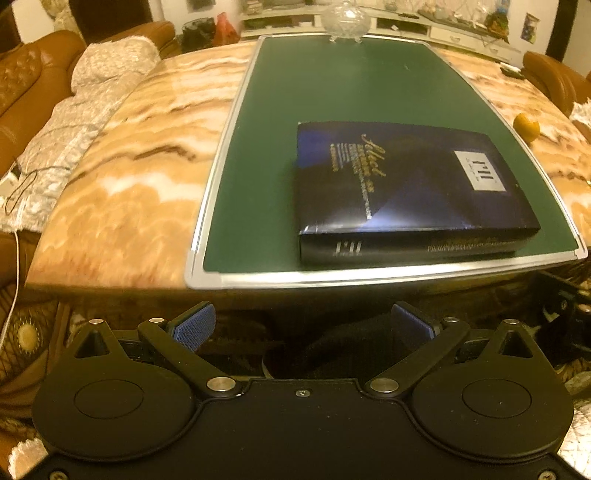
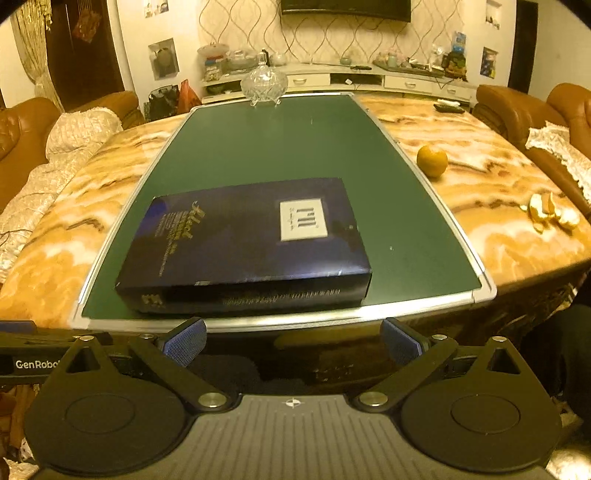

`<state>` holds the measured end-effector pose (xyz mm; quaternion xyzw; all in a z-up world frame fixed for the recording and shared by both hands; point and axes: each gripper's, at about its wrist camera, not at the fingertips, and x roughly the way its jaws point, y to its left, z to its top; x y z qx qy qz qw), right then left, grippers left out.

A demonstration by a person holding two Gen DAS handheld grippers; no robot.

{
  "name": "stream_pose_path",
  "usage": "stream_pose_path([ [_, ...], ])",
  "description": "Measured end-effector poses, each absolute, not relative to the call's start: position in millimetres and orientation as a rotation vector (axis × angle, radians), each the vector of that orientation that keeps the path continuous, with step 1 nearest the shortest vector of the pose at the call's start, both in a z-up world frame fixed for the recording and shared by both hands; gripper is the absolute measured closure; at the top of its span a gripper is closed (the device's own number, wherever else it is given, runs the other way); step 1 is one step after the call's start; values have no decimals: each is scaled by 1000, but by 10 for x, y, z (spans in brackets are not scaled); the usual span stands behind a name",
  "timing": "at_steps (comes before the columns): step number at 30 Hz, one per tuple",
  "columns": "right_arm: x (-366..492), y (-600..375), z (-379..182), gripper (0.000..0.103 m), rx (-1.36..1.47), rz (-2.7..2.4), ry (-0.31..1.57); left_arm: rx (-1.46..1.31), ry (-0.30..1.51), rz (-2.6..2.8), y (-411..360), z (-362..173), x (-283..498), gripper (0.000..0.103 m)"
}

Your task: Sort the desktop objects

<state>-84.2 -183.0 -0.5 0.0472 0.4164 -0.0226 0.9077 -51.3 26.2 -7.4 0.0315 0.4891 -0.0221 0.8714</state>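
A dark blue flat box [image 1: 410, 192] with gold lettering and a white label lies on a green board [image 1: 332, 96] near its front edge; it also shows in the right wrist view [image 2: 247, 243] on the board [image 2: 280, 147]. An orange [image 2: 431, 160] sits on the marble table right of the board, also in the left wrist view [image 1: 526, 126]. Orange peel [image 2: 552, 214] lies further right. My left gripper [image 1: 303, 325] is open and empty, in front of the table's edge. My right gripper [image 2: 293, 341] is open and empty, just short of the board's front edge.
A cut-glass lidded bowl [image 2: 264, 85] stands at the board's far end, also in the left wrist view [image 1: 345, 20]. The marble table [image 1: 122, 184] extends on both sides. Brown sofas with cream covers [image 2: 74, 129] flank it. A remote [image 2: 448, 108] lies far right.
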Motion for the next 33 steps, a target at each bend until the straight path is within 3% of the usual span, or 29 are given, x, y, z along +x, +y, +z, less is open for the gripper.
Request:
stream_pose_path([
  [33,-882,-1783,-99,0,89,-24,903,99,1024,-28,132,-157,-591,0],
])
